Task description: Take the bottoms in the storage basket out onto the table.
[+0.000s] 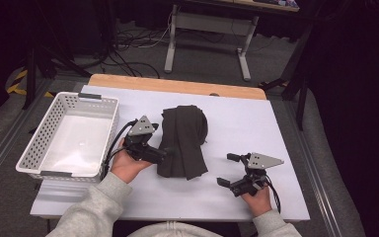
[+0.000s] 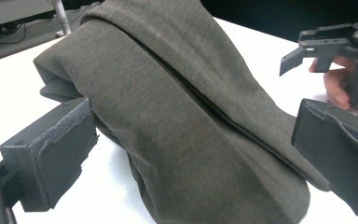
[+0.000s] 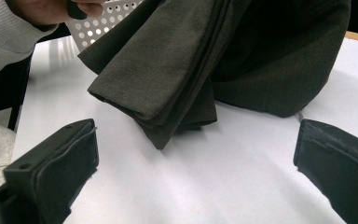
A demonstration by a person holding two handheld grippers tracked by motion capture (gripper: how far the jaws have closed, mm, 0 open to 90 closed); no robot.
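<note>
Dark grey folded cloth (image 1: 182,140) lying mid-counter on the white counter (image 1: 256,123), long fold running front to back, bunched up thicker at the far end. Left claw (image 1: 164,154) right at its near left edge, jaws spread wide with the fabric sitting between them but not pinched. From the left claw view, cloth (image 2: 191,121) bulging up between the two black pads, neither one pressing in. Also there, further back, the right claw (image 2: 303,51) with fingers (image 2: 333,86) wrapped round its handle.

Right claw (image 1: 225,170) off to the right and nearer the front edge, well apart from the cloth, jaws spread, nothing in them. Right claw view gives the layered end of the cloth (image 3: 177,79), stacked fold edges showing, which the high view flattens out. Bare counter (image 3: 214,177) between the pads there.

White perforated basket (image 1: 69,136) at the left end of the counter, just beside the left hand (image 1: 128,165). Corner of the basket (image 3: 105,18) peeking out behind the cloth in the right claw view, plus a grey sleeve (image 3: 9,39). Wooden strip (image 1: 177,85) along the far edge. Cables (image 1: 128,54) and desk legs (image 1: 207,44) on the floor beyond.
</note>
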